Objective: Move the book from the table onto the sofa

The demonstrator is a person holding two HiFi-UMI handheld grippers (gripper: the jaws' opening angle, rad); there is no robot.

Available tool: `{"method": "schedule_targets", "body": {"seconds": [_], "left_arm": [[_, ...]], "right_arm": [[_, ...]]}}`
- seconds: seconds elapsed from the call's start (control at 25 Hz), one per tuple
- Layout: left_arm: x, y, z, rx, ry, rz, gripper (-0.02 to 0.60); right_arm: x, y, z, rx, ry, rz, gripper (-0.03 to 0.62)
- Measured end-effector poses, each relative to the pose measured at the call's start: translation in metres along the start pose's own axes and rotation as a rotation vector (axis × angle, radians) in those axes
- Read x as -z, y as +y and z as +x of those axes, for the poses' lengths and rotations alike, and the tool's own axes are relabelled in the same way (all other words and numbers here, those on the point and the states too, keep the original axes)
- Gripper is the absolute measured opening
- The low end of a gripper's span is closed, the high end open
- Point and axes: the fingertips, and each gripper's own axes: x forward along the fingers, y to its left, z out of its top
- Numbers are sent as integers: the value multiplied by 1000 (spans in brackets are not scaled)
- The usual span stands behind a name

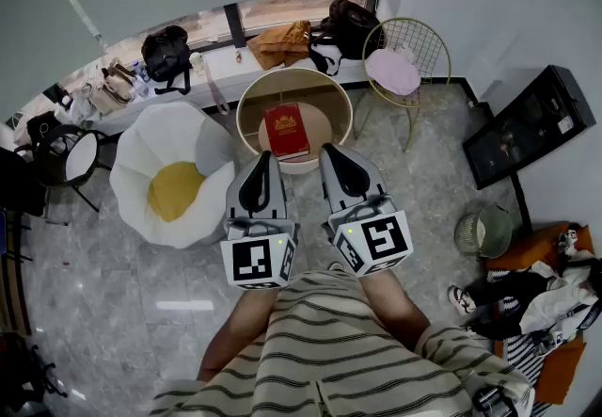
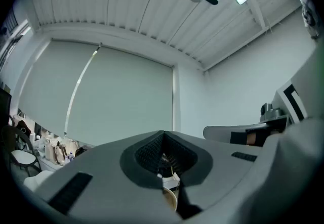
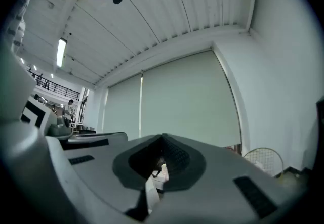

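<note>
Both claws are held level and side by side in front of my chest, tips aimed at the table (image 1: 293,72).

Left claw (image 1: 266,155): jaws pressed fully together, nothing between the pads, touching nothing. Right claw (image 1: 331,151): same, closed and empty.

The book (image 1: 286,130) (red cover, face up) lies flat on the table just ahead of both tips, roughly between them and clear of each. The sofa (image 1: 174,131) is a white petal-shaped seat with a yellow cushion (image 1: 175,189) in its hollow. It stands off to the left of my left claw, close beside the table.

My reading is that I'm parked and lining up, and the move has not begun. The book lies flat, so the jaws will need to open and catch an edge before any lift towards the seat on the left.
</note>
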Motion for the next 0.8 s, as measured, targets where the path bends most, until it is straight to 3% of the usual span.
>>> {"method": "schedule_targets", "body": {"seconds": [0.4, 0.8], "left_arm": [[8, -14, 8, -21, 8, 3, 5], [27, -56, 10, -85, 43, 27, 5]], "right_arm": [[3, -19, -3, -16, 7, 22, 14], [10, -59, -30, -41, 10, 47, 14]]}}
